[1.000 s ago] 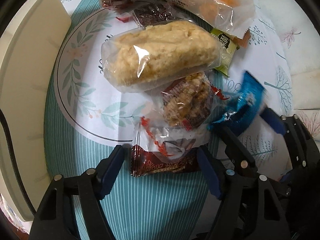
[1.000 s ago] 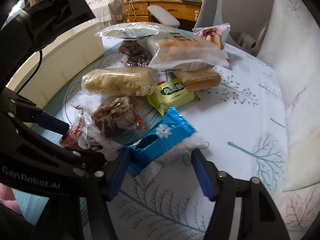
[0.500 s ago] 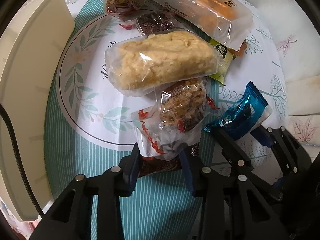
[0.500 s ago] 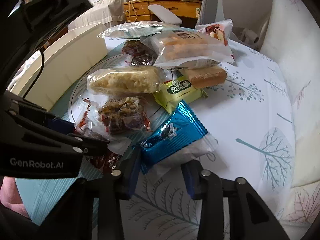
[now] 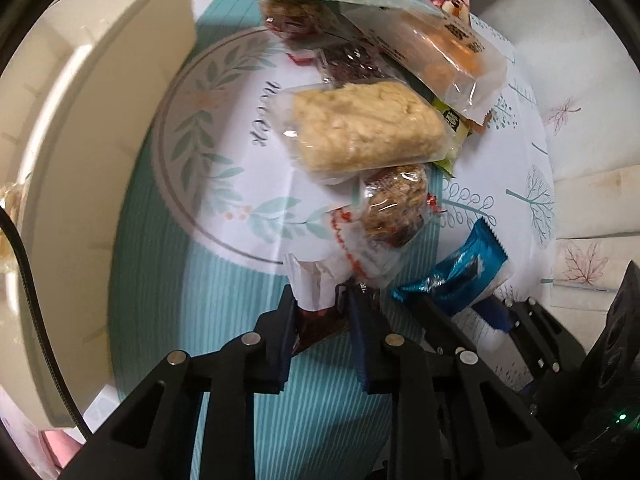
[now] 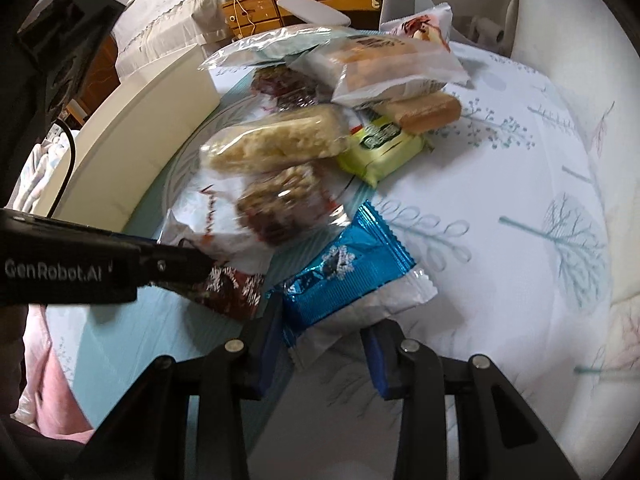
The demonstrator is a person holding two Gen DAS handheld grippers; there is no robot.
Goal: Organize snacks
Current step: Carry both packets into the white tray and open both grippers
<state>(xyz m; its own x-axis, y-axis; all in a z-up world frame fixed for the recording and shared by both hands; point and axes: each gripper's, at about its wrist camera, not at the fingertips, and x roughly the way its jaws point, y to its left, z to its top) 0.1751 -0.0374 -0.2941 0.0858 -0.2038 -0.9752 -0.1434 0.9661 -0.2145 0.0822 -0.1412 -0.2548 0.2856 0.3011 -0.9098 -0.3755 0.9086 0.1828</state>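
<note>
1. The table (image 6: 520, 200) under both of your grippers wears a white cloth printed with leaves and trees, and a teal striped mat (image 5: 168, 280) with a round white leaf-wreath centre lies over it, reaching back under your left jaws.
2. A cream box (image 5: 80, 140) stands along the mat's edge, off to the left of your left jaws.
3. Well ahead of both grippers the snack pile (image 6: 340, 92) is heaped: a clear bag of orange-tinted pastry (image 5: 440, 52) on top, a pale crumbly bar in clear wrap (image 5: 360, 132) nearer you, and a green packet (image 6: 380, 148) tucked beside that bar.
4. Just ahead of your left jaws lies a clear-wrapped nut-and-fruit cake (image 5: 396, 208), resting on a white wrapper with red print.
5. Your right gripper (image 6: 320, 340) is clenched on the blue foil packet (image 6: 344, 276); the pads press its white near end, and the blue part fans out ahead of the jaws.
6. Your left gripper (image 5: 320, 320) is clamped on a dark red packet (image 5: 320, 326), with the white wrapper's tail caught between the pads too. I cannot tell whether either packet is off the mat.
</note>
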